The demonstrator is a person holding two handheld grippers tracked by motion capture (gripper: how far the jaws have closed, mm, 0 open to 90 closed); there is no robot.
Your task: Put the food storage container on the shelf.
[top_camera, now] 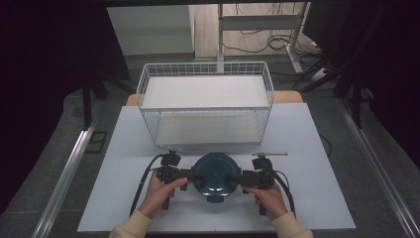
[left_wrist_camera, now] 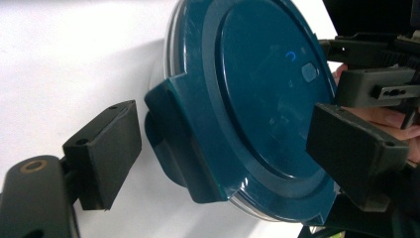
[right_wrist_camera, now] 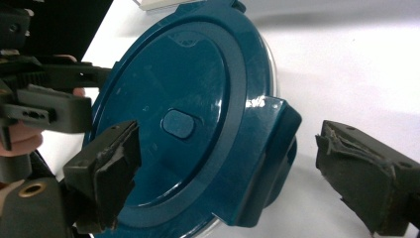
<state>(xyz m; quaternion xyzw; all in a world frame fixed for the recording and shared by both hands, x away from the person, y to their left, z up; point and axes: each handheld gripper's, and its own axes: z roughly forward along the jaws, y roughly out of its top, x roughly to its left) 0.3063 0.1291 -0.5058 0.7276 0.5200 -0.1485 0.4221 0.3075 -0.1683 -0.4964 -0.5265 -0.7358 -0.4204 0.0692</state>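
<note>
A round container with a dark teal lid sits on the white table near its front edge. My left gripper reaches in from the lid's left side and my right gripper from its right. In the left gripper view, the left gripper is open and its jaws straddle a teal side latch of the lid; one jaw stands apart from the latch. In the right gripper view, the right gripper is open too, with its jaws either side of the opposite latch on the lid.
A white wire basket with two shelves stands behind the container, at the back of the table. A thin grey strip lies just behind my right gripper. Dark stands and cables surround the table.
</note>
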